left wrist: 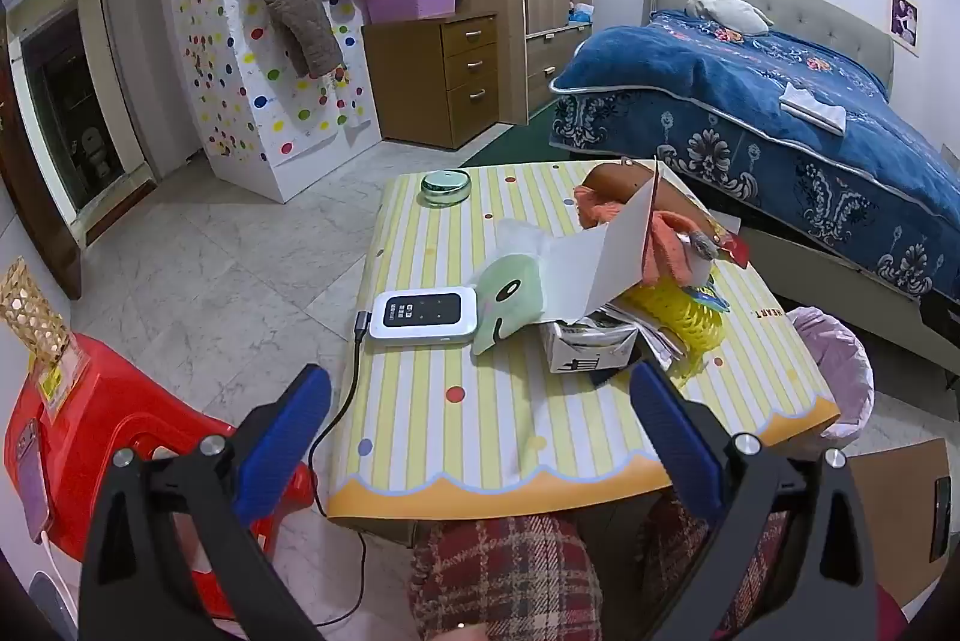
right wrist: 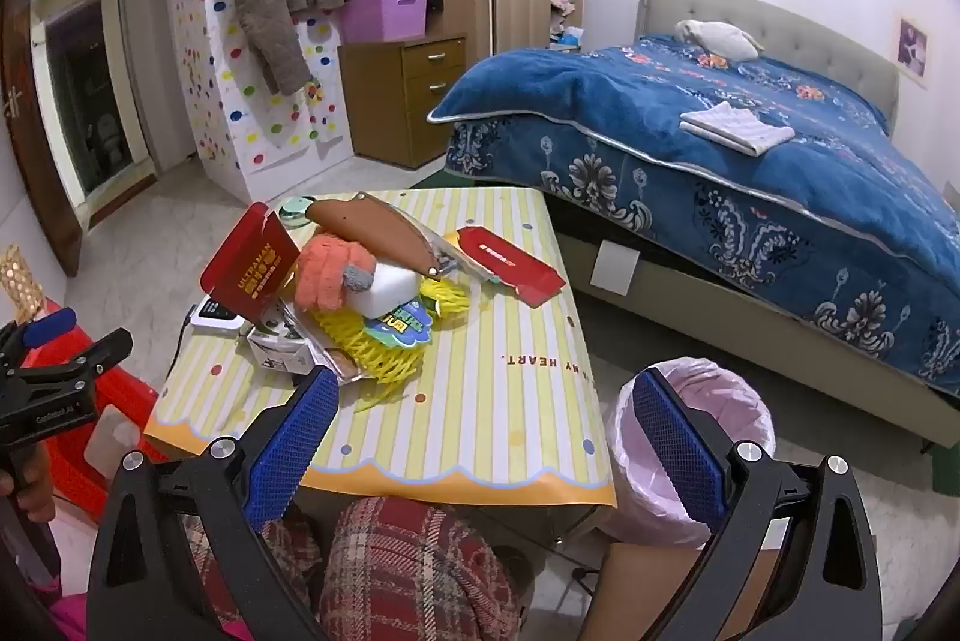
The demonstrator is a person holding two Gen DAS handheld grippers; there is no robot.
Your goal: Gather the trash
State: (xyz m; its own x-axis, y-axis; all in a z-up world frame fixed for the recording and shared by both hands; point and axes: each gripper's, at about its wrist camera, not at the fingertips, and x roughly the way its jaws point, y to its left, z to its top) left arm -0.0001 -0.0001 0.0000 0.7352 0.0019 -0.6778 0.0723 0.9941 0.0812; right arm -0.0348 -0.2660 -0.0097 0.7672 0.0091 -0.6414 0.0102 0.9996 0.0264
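Observation:
A heap of trash lies on the yellow striped table (right wrist: 480, 401): a red carton (right wrist: 252, 269), a flat red packet (right wrist: 510, 263), yellow mesh (right wrist: 372, 347), an orange fuzzy cloth (right wrist: 327, 275), a white foam block (right wrist: 390, 290) and a small printed box (left wrist: 585, 350). A bin with a pink liner (right wrist: 690, 437) stands at the table's right side. My left gripper (left wrist: 478, 374) hovers open over the table's near edge, short of the heap. My right gripper (right wrist: 485, 378) is open too, between the heap and the bin. Neither holds anything.
A white device with a cable (left wrist: 423, 320), a green plush (left wrist: 510, 293) and a round tin (left wrist: 445, 187) share the table. A red plastic stool (left wrist: 120, 437) stands to the left and a blue-covered bed (right wrist: 750, 173) to the right. A person's plaid-clad legs (right wrist: 408, 569) are under the near edge.

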